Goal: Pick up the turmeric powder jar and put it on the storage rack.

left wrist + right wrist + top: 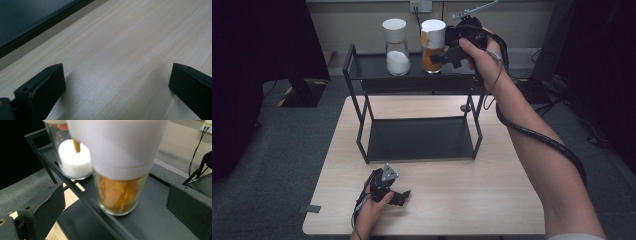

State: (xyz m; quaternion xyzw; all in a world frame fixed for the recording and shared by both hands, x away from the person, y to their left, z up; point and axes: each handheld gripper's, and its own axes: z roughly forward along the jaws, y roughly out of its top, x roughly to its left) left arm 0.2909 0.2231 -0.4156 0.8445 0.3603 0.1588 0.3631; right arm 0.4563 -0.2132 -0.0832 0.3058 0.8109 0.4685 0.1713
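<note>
Glass and white plastic: I see the jar of orange-brown powder (432, 46) as clear glass under a tall white lid, its lower part packed with clumpy orange stuff, as the right gripper view shows close up.
Where it stands: on the top shelf of the black rack (412, 75), near the shelf's right end, upright, with a jar of white grains (396, 47) just beside it on the left.
Right gripper (443, 57): my right tongs sit at the orange jar's side with the jaws spread wide; in the right gripper view the pads stand clear on either side of the glass and grip nothing.
Left gripper (404, 193): resting low on the pale wooden table (462, 190) in front of the rack, jaws wide apart, bare wood between them.
Done so far: I judge the orange jar already placed on the shelf, since it stands square on its base with the pads off it.
Left to do: I'd say only pulling the right tongs back without nudging the jar; the rack's lower shelf (419, 137) holds nothing.
Risk: the jar stands close to the shelf's front rail, so a careless retreat could tip it.
</note>
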